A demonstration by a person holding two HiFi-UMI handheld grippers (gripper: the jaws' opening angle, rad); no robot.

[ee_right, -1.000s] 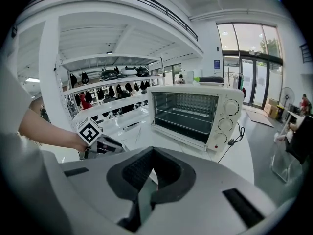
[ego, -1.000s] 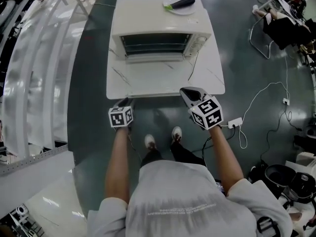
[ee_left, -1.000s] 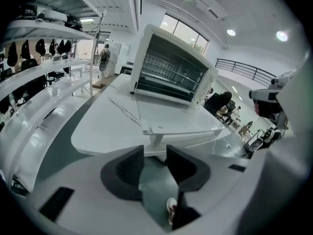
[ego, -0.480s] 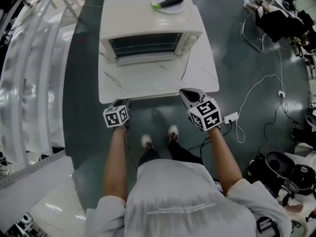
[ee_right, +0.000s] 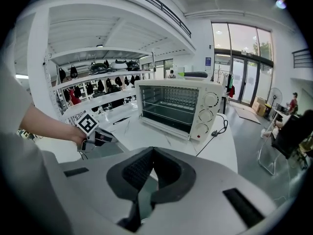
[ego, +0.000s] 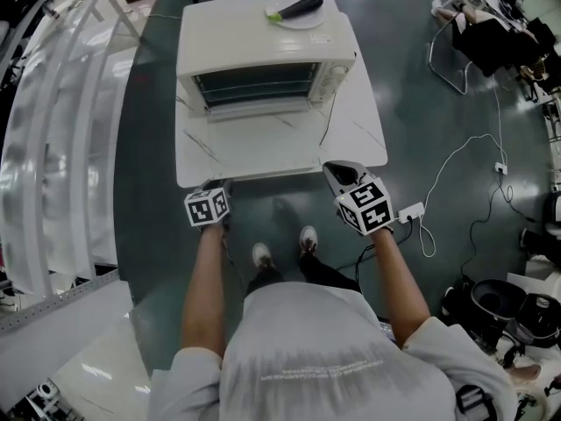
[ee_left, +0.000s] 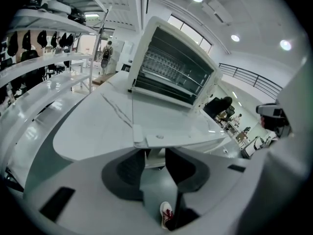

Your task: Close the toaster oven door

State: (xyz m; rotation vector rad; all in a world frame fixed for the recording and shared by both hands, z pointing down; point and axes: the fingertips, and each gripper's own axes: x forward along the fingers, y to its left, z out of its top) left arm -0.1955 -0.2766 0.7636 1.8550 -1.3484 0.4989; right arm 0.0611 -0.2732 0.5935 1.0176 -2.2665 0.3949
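At the table (ego: 263,152) edge our left gripper's (ee_left: 150,155) empty jaws, just narrowed, stand apart, the right gripper's (ee_right: 152,153) together; we should lift the door (ego: 259,107) from beneath.

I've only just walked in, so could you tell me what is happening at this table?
A person stands at the white table with a gripper in each hand, facing the toaster oven, whose door lies open. Neither gripper touches it. The left gripper, at the table's near edge, has just been closing its jaws, which stand apart with nothing between them. The right gripper is shut and empty.
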